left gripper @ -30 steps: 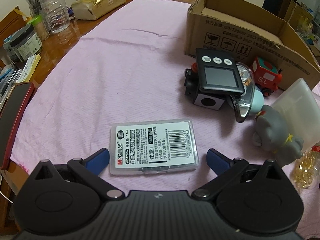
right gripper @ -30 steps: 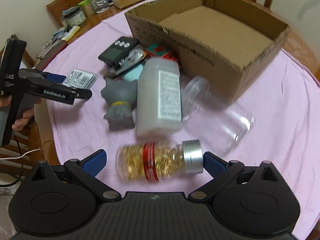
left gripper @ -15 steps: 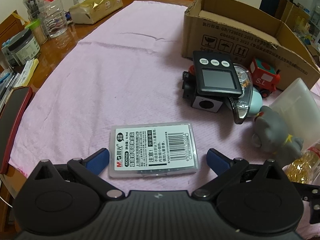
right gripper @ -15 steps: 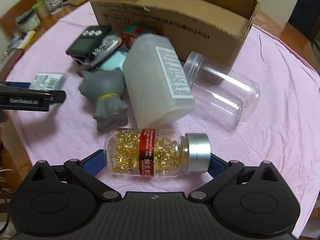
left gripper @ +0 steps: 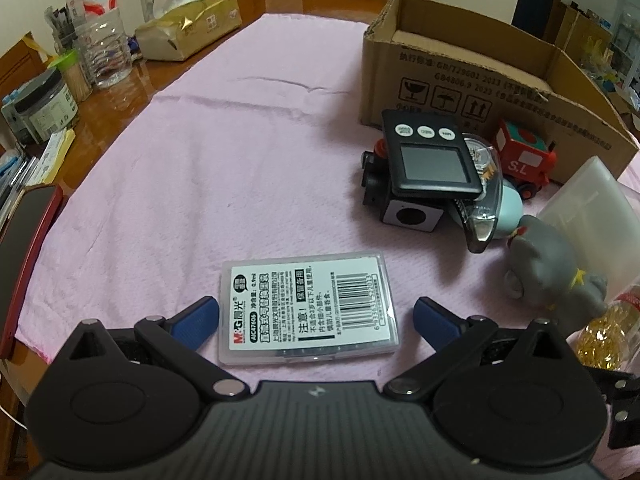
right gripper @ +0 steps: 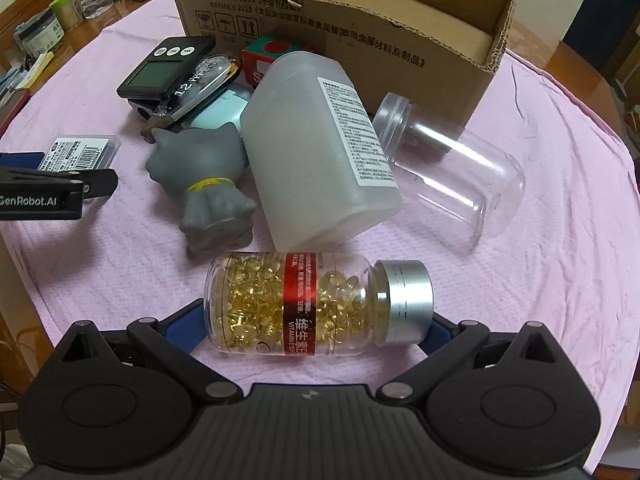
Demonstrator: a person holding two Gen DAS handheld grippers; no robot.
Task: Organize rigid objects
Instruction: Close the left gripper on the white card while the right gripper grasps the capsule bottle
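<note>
A flat clear plastic case (left gripper: 308,308) with a barcode label lies on the pink cloth between the open blue fingers of my left gripper (left gripper: 316,316); the fingers stand clear of its sides. It also shows in the right wrist view (right gripper: 82,154). A capsule bottle (right gripper: 316,308) with a red label and silver cap lies on its side between the blue fingers of my right gripper (right gripper: 316,328). The jaws are wide and close to both ends; contact is unclear. An open cardboard box (right gripper: 360,20) stands behind, also in the left wrist view (left gripper: 480,80).
A pile lies before the box: black timer (left gripper: 428,156), red toy train (left gripper: 524,156), grey toy figure (right gripper: 208,184), white bottle (right gripper: 316,148), clear jar (right gripper: 452,176). Bottles, jars and a gold tissue pack (left gripper: 188,28) stand at the far left on the wooden table.
My right gripper has swung round and closed in on the capsule bottle, which now lies between its fingers. My left gripper has held still around the plastic case.
</note>
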